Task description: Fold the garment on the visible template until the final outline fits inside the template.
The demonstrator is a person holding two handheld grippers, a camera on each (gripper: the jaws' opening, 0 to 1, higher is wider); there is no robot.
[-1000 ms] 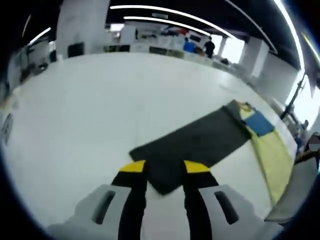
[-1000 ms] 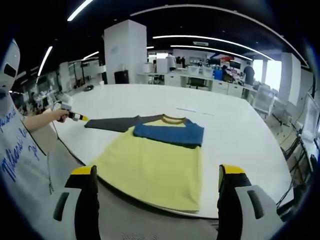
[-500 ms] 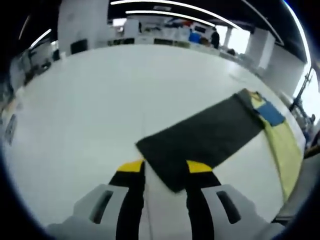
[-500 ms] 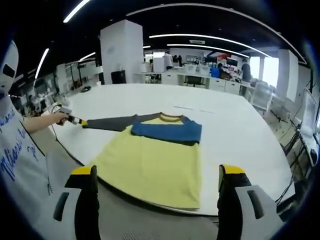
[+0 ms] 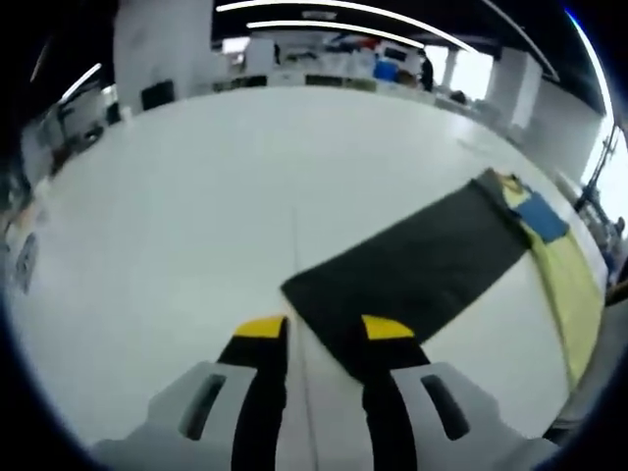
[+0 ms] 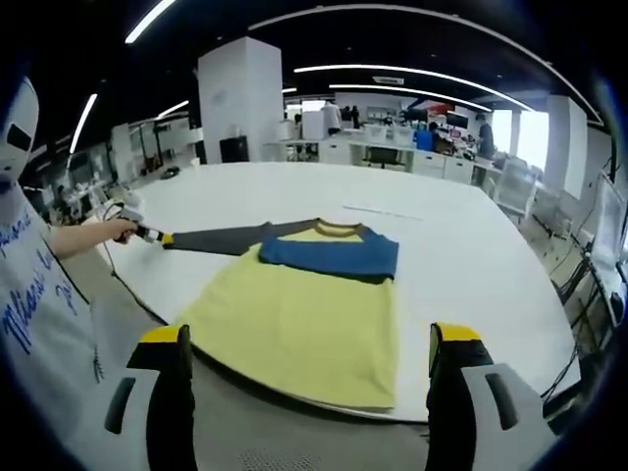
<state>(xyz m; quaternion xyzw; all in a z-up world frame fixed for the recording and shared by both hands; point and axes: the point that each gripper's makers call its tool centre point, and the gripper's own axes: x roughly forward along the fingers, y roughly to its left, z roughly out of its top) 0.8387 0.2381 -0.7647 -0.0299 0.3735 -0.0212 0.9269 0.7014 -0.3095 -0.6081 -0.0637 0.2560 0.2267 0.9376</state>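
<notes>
My left gripper (image 5: 312, 339) straddles the dark sleeve (image 5: 417, 270) end, jaws narrow. My right gripper (image 6: 306, 345), jaws wide, faces the whole shirt (image 6: 299, 319) near the table (image 6: 471, 265) edge.

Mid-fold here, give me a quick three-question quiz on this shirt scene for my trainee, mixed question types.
1. True or false: the blue sleeve lies folded across the shirt.
2. Which sleeve lies stretched out flat on the table? A) blue B) dark grey C) yellow
3. Fill in: the left gripper has its tips at the ___ of the grey sleeve.

Key: 1 true; 2 B; 3 cuff end. The right gripper hangs open, short of the shirt's hem.
</notes>
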